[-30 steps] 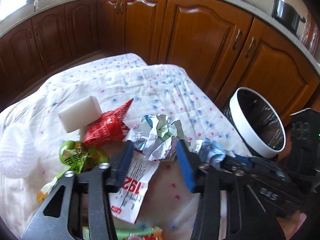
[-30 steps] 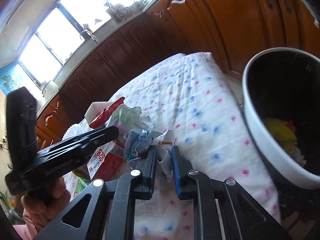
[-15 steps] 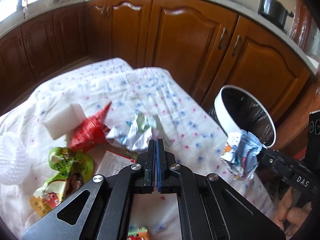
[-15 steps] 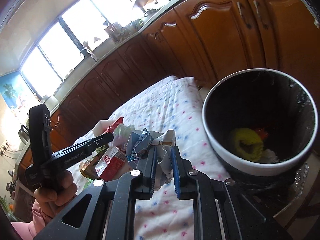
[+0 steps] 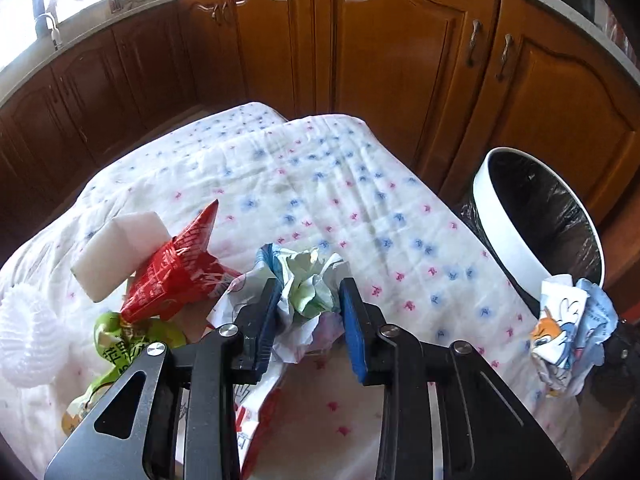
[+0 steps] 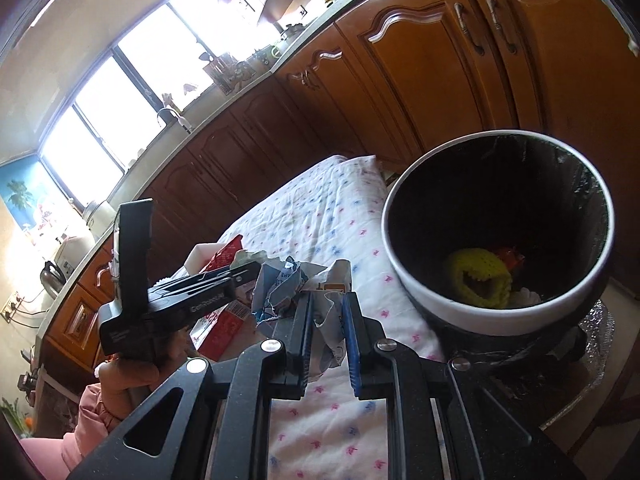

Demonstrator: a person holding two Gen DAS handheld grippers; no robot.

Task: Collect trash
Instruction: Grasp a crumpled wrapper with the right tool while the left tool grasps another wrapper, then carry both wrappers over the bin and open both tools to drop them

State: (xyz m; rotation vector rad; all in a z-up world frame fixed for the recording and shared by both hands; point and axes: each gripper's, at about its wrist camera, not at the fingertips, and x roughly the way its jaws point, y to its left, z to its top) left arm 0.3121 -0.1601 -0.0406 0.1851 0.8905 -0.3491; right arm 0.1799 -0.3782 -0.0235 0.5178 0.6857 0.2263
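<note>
My left gripper (image 5: 308,300) is open, its blue pads on either side of a crumpled pale green and white paper ball (image 5: 308,284) that lies on the flowered cloth (image 5: 320,184). My right gripper (image 6: 326,312) is shut on a crumpled blue and white cartoon wrapper (image 6: 284,284), held above the cloth just left of the bin; the wrapper also shows in the left wrist view (image 5: 568,324). The white bin with a black liner (image 6: 424,280) stands at the table's right edge (image 5: 516,248) and holds a yellow mesh piece (image 6: 478,280) and red scrap.
On the cloth at left lie a red wrapper (image 5: 180,276), a white foam block (image 5: 116,248), a white mesh ball (image 5: 28,340), a green packet (image 5: 120,344) and a printed leaflet (image 5: 256,412). Wooden cabinets (image 5: 392,56) stand behind.
My left gripper went from open to shut and is open again, now around the paper ball. My right gripper carried the cartoon wrapper from the cloth to beside the bin.
</note>
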